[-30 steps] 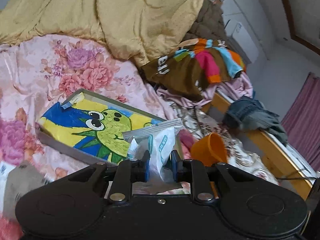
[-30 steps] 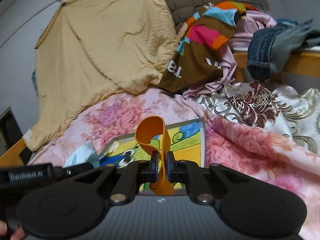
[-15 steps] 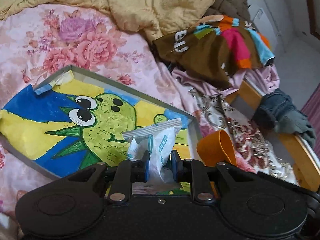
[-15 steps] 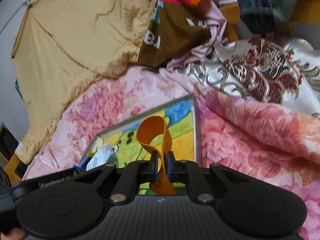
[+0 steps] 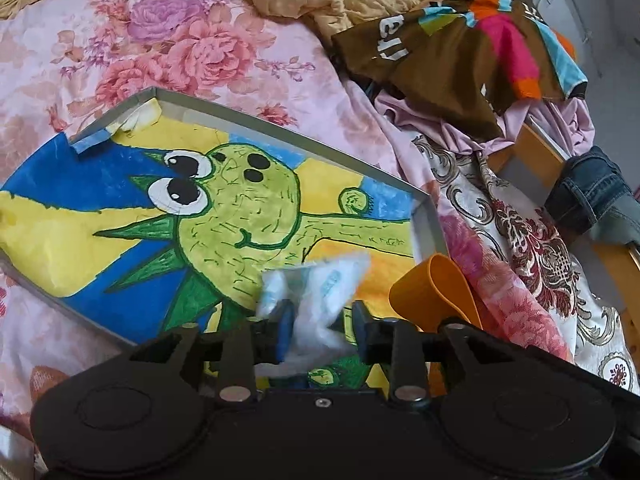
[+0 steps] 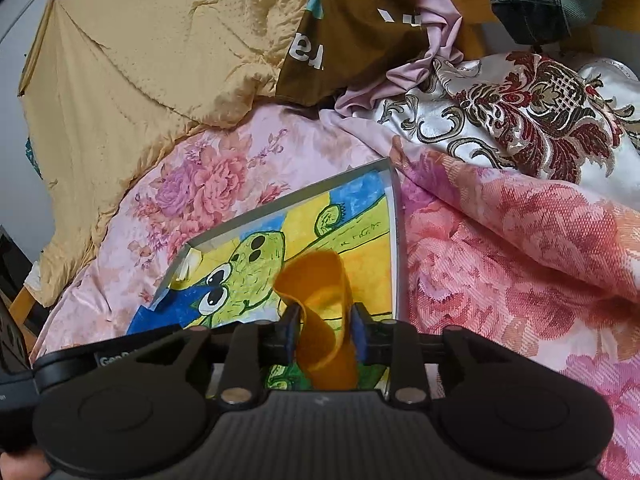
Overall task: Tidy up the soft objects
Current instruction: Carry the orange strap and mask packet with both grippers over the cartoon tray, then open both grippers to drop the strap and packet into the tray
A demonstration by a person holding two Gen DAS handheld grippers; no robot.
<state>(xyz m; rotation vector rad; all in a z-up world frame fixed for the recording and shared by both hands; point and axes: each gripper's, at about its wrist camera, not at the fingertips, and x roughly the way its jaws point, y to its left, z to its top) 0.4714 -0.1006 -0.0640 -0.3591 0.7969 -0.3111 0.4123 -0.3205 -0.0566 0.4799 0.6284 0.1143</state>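
A shallow grey box (image 5: 280, 128) with a green cartoon monster drawing lies on the floral bedspread; it also shows in the right wrist view (image 6: 394, 240). My left gripper (image 5: 320, 330) is open over the box, and the white-and-blue tissue pack (image 5: 316, 292), blurred, sits loose between its spread fingers. My right gripper (image 6: 324, 332) is open over the box's right side, and the orange soft cup (image 6: 320, 300) sits loose between its fingers. The orange cup also shows in the left wrist view (image 5: 432, 292).
A yellow quilt (image 6: 140, 60) is heaped at the back. A brown multicoloured garment (image 5: 460, 52), a lilac cloth, a brocade cover (image 6: 520, 100) and jeans (image 5: 592, 192) lie at the right by the wooden bed rail (image 5: 540, 148).
Both grippers moved down over the box and their jaws opened. The tissue pack and the orange cup, clamped before, now sit loose between the fingers.
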